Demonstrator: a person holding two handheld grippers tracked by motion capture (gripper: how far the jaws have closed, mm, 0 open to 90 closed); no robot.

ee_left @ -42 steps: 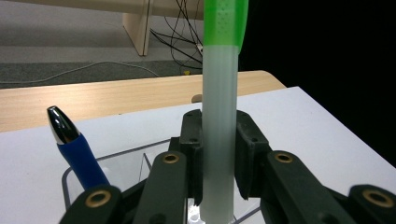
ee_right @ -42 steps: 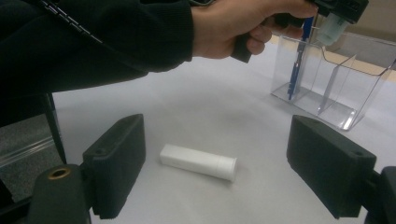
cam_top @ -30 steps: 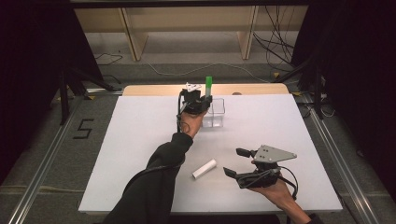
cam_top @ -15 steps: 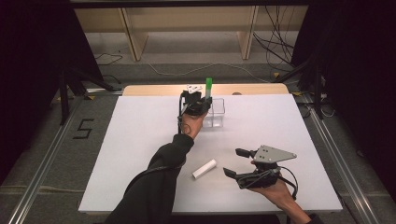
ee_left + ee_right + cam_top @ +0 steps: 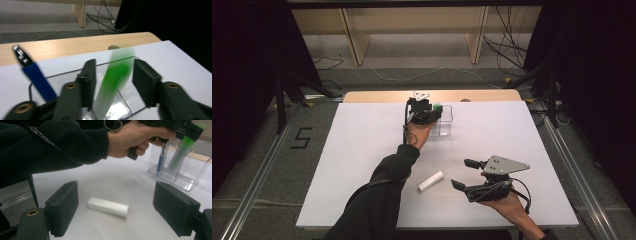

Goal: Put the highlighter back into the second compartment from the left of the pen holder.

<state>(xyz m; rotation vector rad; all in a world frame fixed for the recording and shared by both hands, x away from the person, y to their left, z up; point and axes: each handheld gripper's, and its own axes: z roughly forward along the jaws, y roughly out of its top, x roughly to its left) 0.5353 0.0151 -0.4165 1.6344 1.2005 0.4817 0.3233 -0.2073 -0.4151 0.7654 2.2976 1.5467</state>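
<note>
The left gripper [image 5: 434, 112] is held over the clear plastic organiser [image 5: 446, 131] at the far middle of the white table [image 5: 352, 165], beside the table's wooden far edge. Its jaws have just been opening, and in the left gripper view they stand apart with a gap on either side of the green marker [image 5: 113, 82]. The marker, blurred, is seen leaning between the jaws with its lower end inside the organiser, and no pad is pressed on it. In the compartment beside the green marker, a blue pen [image 5: 36, 76] with a silver tip is seen standing tilted.

The right gripper [image 5: 464, 174] is held low over the table's near side, well apart from the organiser, with its jaws wide open and nothing gripped. A white cylindrical tube [image 5: 108, 206] is seen lying on its side on the table, between the organiser and the near edge; in the right gripper view it lies ahead of the open jaws, untouched by either pad. The person's left hand [image 5: 135, 138] and dark sleeve are seen reaching to the organiser
</note>
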